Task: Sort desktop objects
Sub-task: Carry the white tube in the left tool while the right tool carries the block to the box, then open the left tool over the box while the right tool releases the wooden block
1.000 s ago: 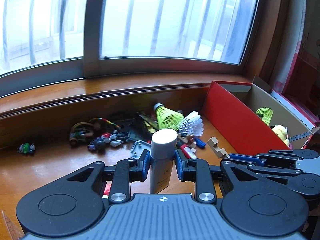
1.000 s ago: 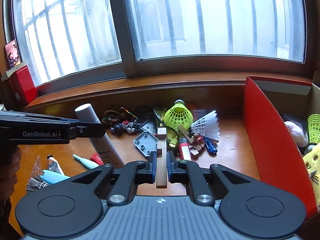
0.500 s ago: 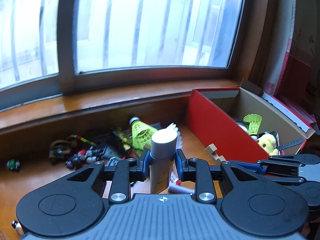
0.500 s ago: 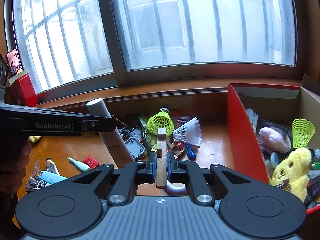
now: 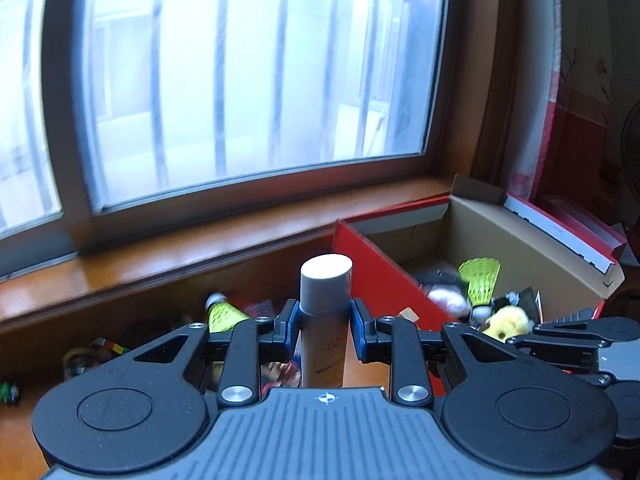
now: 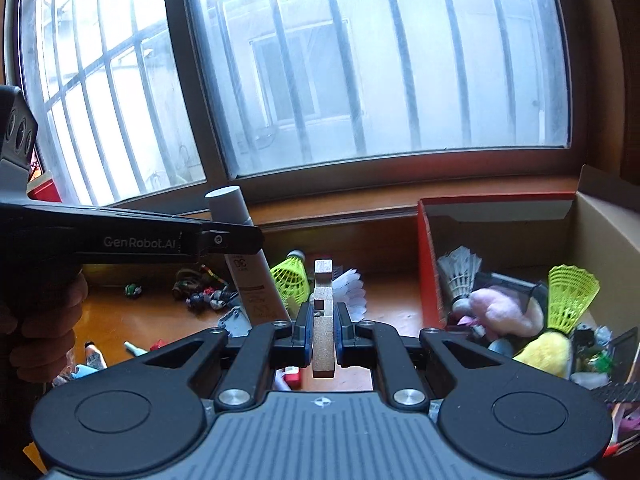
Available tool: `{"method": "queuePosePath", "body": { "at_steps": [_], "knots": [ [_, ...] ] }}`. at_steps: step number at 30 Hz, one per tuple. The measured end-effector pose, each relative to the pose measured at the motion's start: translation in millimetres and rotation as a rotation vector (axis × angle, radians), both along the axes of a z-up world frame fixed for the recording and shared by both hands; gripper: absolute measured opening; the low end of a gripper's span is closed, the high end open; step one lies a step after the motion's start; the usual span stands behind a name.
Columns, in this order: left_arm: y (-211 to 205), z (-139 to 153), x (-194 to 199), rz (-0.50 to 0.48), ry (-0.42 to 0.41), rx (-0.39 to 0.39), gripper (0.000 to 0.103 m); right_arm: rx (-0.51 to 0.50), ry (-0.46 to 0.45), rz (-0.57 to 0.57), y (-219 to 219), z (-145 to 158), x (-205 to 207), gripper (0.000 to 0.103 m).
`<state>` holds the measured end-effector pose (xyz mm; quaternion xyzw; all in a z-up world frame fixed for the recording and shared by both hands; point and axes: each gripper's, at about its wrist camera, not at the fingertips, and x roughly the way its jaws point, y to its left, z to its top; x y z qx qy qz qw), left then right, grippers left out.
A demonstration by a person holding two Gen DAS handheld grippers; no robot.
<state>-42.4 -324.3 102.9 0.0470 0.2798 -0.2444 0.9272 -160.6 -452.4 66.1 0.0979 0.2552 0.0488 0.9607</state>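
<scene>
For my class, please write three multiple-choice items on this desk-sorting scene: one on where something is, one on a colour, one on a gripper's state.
1. Where is the yellow plush toy?
A. on the window sill
B. inside the red cardboard box
C. between the left gripper's fingers

2. What colour is the shuttlecock lying on the desk behind the wooden block?
A. neon yellow-green
B. blue
C. black

3. What is the left gripper doing?
A. hanging open and empty
B. shut on a plush toy
C. shut on a white tube

Answers:
1 B, the toy lies among the box's contents.
2 A, its skirt is bright yellow-green.
3 C, both pads press the tube's sides, as the right gripper clamps the block.
</scene>
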Motion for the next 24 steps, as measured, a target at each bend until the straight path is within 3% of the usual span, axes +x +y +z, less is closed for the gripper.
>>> {"method": "queuePosePath", "body": {
  "at_steps": [11, 24],
  "knots": [
    [-81.3, 27.1, 23.9, -0.113, -0.072, 0.0, 0.028, 0.011, -0.048, -0.086, -65.9, 14.0, -4.9, 0.011],
    [-142.9, 15.9, 31.6, -0.205, -0.049, 0.0, 0.028, -0.002, -0.029, -0.221, -129.7, 8.5, -14.1, 0.011]
  ]
}}
